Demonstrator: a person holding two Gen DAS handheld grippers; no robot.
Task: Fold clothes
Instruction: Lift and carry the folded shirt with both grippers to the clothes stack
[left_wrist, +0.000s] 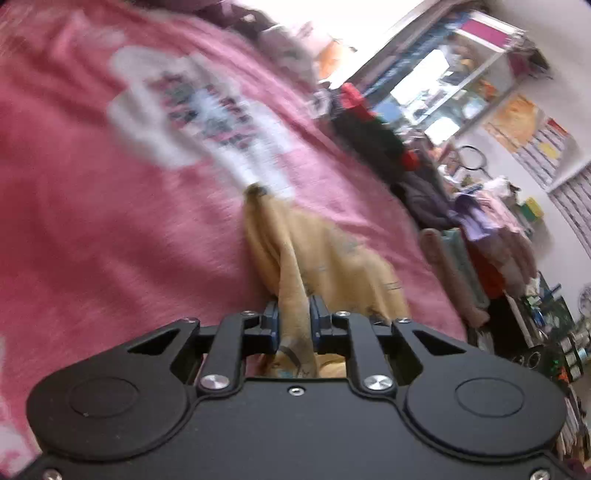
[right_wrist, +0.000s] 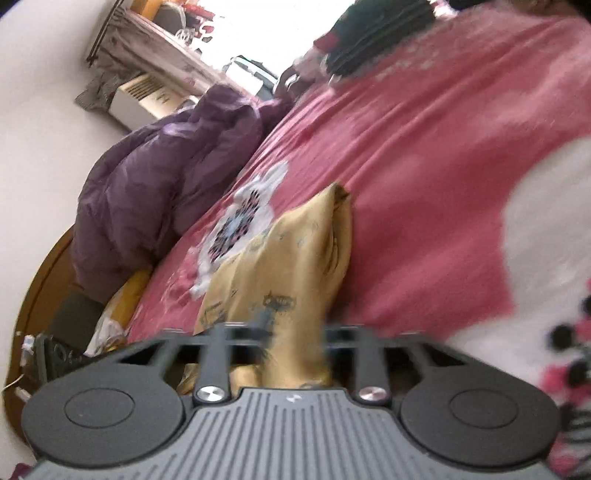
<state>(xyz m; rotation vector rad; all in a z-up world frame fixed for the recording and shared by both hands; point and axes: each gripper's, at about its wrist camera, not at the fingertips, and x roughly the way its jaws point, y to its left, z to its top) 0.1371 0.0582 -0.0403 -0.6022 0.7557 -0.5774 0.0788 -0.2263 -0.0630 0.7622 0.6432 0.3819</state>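
Over the pink bedsheet (left_wrist: 110, 240), held the mustard-yellow garment (left_wrist: 317, 254) off the bed between both tools: left hand-held gripper (left_wrist: 294, 314) clenched on a bunched fold of it, right hand-held gripper (right_wrist: 295, 332) seemingly pinching another part of the same cloth, though too blurred there to be sure of the jaws. Hung the garment as a loose, narrow drape narrowing to a point away from each camera, not flat on the bed. Looked thin, soft and limp, slightly glossy in the right wrist view, printed with small dark line drawings; creased freely, kept no shape of its own. Judged slippage the main risk: such smooth fabric, gathered thickly in narrow jaws, could slide out under a quick pull and drop in a heap. Judged also that uneven tension between the two grips could twist the cloth and skew any crease, and that the trailing tip could catch and drag on the sheet's woven, faintly ribbed surface with its white flower print (right_wrist: 240, 218). Noted a puffy purple quilted jacket (right_wrist: 159, 177) heaped nearby at the bed's edge, close enough to tangle with a careless swing.
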